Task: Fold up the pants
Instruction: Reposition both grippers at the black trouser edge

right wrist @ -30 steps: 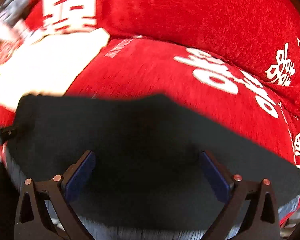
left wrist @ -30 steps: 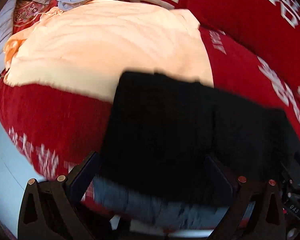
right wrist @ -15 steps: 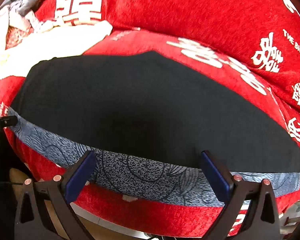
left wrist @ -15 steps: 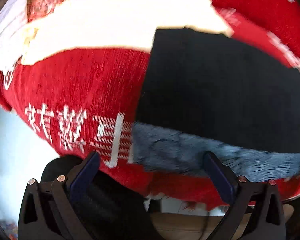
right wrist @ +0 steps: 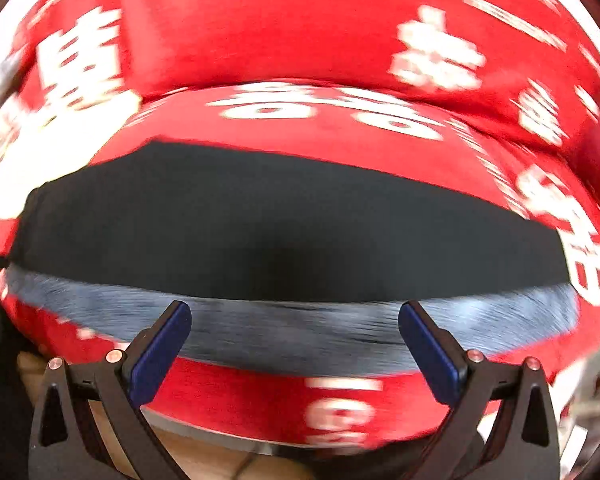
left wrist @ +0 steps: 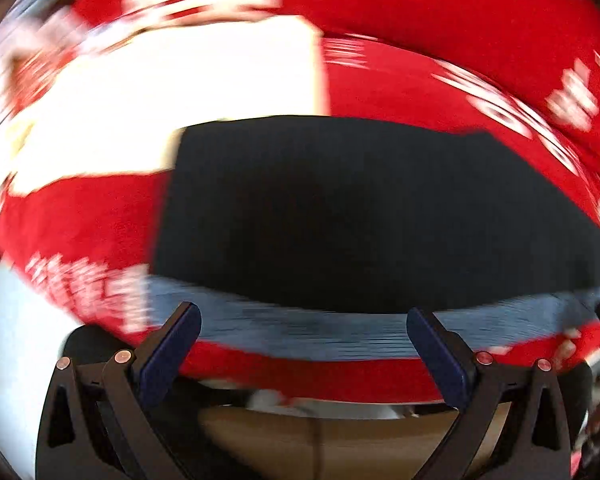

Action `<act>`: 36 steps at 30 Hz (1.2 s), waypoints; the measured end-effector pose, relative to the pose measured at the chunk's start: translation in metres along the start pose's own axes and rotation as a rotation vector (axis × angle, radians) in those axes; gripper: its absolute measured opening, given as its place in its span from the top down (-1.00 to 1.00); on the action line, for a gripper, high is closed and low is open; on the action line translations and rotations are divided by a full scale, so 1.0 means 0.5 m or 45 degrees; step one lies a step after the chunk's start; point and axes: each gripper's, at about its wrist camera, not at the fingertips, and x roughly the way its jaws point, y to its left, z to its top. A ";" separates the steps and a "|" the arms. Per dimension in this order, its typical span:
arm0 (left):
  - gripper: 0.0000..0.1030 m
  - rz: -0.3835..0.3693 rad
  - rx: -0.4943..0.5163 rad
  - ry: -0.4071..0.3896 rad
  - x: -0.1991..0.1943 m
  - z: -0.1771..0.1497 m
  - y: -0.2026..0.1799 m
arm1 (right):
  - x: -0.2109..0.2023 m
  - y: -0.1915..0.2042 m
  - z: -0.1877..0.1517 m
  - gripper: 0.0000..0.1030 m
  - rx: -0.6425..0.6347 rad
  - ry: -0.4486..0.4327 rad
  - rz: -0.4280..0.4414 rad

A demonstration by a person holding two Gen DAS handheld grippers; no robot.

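The black pants (left wrist: 360, 216) lie folded flat on the red bed cover, with a grey-blue patterned band (left wrist: 340, 332) along their near edge. They also show in the right wrist view (right wrist: 284, 224) with the same band (right wrist: 284, 332). My left gripper (left wrist: 302, 344) is open and empty, hovering in front of the band near the bed's edge. My right gripper (right wrist: 294, 340) is open and empty, also just short of the band. Both views are motion-blurred.
The red bed cover with white characters (right wrist: 340, 40) rises behind the pants. A cream blanket (left wrist: 180, 92) lies at the left, touching the pants' far left corner. The bed's front edge and wooden floor (left wrist: 320, 440) lie below the grippers.
Both grippers have pulled back from over the pants toward the bed's front edge. The left view has swung right, bringing the pants to its centre. Both jaws stay open.
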 end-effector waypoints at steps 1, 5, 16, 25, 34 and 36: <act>-1.00 -0.021 0.055 0.009 -0.006 -0.003 -0.047 | -0.002 -0.042 -0.009 -1.00 0.050 0.001 -0.014; -1.00 -0.114 0.288 0.044 -0.001 0.007 -0.280 | -0.006 -0.234 -0.046 -1.00 0.323 -0.004 -0.042; -1.00 -0.054 0.416 0.130 0.107 0.044 -0.674 | 0.087 -0.467 -0.158 -1.00 0.659 0.020 0.173; -1.00 0.029 0.350 0.078 0.149 0.064 -0.711 | 0.101 -0.474 -0.157 -1.00 0.631 -0.140 0.214; -1.00 0.010 0.341 0.048 0.144 0.054 -0.697 | 0.097 -0.468 -0.120 -1.00 0.653 -0.236 0.347; -1.00 0.009 0.340 0.044 0.143 0.053 -0.698 | 0.091 -0.450 -0.144 -1.00 0.675 -0.250 0.422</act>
